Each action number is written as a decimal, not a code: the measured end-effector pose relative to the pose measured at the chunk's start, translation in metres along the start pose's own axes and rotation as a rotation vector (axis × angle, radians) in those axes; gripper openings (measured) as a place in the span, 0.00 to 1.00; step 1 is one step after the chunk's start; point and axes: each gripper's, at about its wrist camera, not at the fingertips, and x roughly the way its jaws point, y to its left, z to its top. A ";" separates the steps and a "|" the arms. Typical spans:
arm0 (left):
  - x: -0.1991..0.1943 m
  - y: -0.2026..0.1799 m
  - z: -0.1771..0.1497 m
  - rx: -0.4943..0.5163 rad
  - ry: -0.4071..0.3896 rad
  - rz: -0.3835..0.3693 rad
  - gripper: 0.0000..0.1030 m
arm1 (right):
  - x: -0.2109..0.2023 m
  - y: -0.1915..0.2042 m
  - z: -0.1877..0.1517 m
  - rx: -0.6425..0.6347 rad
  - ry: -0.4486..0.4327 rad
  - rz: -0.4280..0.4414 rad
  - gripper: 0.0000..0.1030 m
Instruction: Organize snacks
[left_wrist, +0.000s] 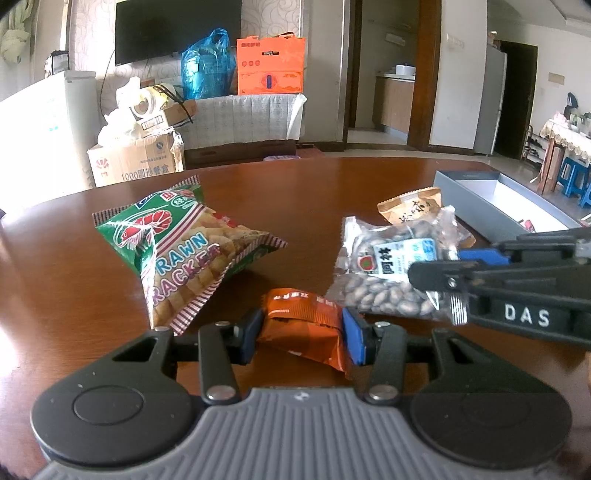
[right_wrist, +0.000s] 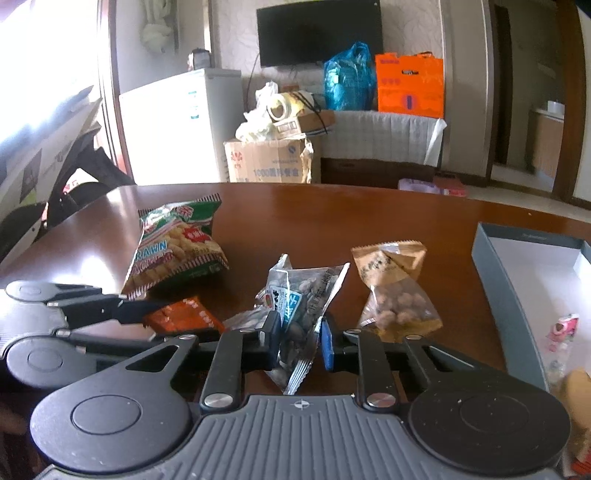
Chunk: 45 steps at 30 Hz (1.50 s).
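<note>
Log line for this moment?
left claw: shut on orange packet | right claw: shut on nut bag | box: not yet reached

A home living room: a wall TV (left_wrist: 177, 29) at upper left, a small fridge (right_wrist: 184, 122), stacked cardboard boxes (left_wrist: 136, 162), and a kitchen doorway (left_wrist: 391, 70) at upper right.

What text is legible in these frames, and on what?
"RAWN RACKER", first letters hidden: green snack bag.
"DAS": right gripper body.
"1000", then characters I can't make out: cardboard box.
Print on the nut bag, orange packet and tan packet: too blurred.
</note>
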 end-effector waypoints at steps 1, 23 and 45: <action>0.000 -0.001 0.000 -0.001 0.000 0.002 0.44 | 0.000 -0.001 -0.001 -0.002 0.006 0.000 0.23; 0.004 0.002 -0.001 -0.026 0.001 0.000 0.44 | 0.019 -0.008 -0.003 0.116 0.021 0.010 0.30; 0.001 -0.033 0.008 0.029 -0.049 0.017 0.42 | -0.039 -0.013 0.002 -0.062 -0.075 -0.063 0.22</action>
